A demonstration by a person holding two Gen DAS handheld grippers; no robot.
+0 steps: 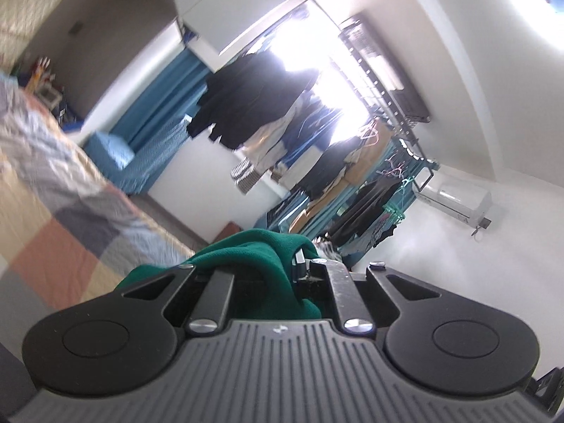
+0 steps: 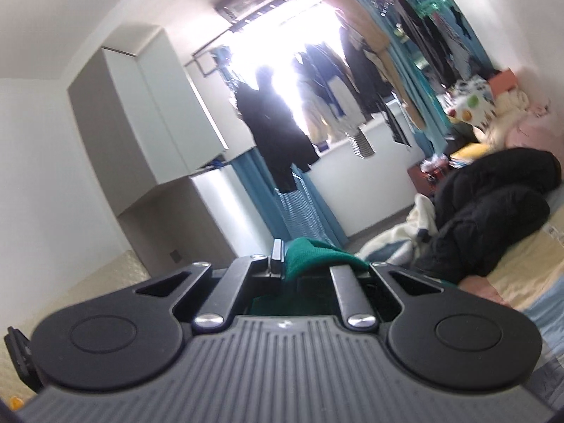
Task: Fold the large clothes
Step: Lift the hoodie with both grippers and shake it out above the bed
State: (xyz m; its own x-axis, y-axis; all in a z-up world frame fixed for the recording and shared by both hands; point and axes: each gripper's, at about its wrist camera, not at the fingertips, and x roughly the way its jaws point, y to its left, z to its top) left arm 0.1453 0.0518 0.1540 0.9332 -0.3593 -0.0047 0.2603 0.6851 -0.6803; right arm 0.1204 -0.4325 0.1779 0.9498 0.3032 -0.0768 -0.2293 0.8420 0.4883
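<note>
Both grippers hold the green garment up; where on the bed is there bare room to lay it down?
Bare patchwork quilt shows in the left wrist view, between the near edge and the blue pillow. In the right wrist view the bed is crowded: a black puffy jacket and cream fabric leave only a yellow strip. Both the left gripper and right gripper pinch the green fleece garment.

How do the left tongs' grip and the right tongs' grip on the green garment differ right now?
The left tongs have a thick bunch of the green garment piled over and between the fingers; the right tongs pinch a thinner fold. The left view looks past a patchwork bedcover; the right view past a black coat. Both are shut on the cloth.
</note>
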